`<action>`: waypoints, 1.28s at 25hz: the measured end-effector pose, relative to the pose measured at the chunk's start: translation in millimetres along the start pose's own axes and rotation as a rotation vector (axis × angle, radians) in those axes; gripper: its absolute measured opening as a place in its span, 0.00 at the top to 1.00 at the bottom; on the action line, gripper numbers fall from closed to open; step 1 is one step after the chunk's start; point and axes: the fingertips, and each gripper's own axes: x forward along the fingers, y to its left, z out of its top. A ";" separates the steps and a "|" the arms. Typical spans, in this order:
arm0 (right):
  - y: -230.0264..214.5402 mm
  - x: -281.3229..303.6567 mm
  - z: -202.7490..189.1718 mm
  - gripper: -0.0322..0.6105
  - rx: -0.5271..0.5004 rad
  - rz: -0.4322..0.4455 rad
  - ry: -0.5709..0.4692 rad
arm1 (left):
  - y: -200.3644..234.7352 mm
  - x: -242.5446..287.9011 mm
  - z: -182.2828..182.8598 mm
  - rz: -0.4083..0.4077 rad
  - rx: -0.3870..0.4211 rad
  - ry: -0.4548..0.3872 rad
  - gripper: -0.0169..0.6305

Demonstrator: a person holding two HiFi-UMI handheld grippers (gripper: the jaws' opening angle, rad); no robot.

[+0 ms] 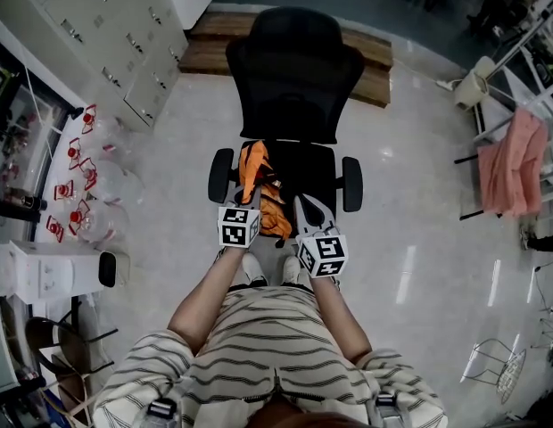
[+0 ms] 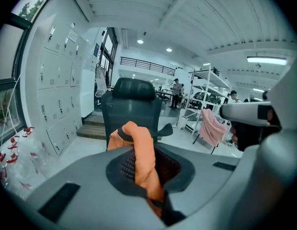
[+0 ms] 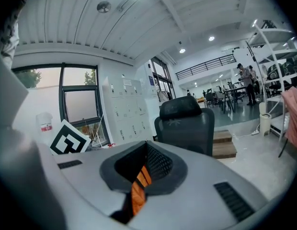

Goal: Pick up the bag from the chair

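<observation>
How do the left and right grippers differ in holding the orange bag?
The left gripper pinches a thick bunch of the bag; the right gripper pinches a thin flat strip. The left gripper's piece rises past its jaws; the right gripper's stays low between them. Both are shut on the bag.

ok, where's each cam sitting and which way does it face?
Head view: on the person's head, steeply down at the office chair and orange bag; forearms, left gripper, right gripper show.
Left gripper view: on that gripper, toward the chair's backrest; own jaws pinching the bag.
Right gripper view: on that gripper, toward chair and lockers; own jaws on the bag.
Shared: all three see chair and bag.
</observation>
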 end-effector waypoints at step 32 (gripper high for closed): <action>-0.6 10.8 39.8 0.92 -0.052 0.004 -0.057 | -14.3 -42.8 65.0 -0.033 0.024 -0.162 0.92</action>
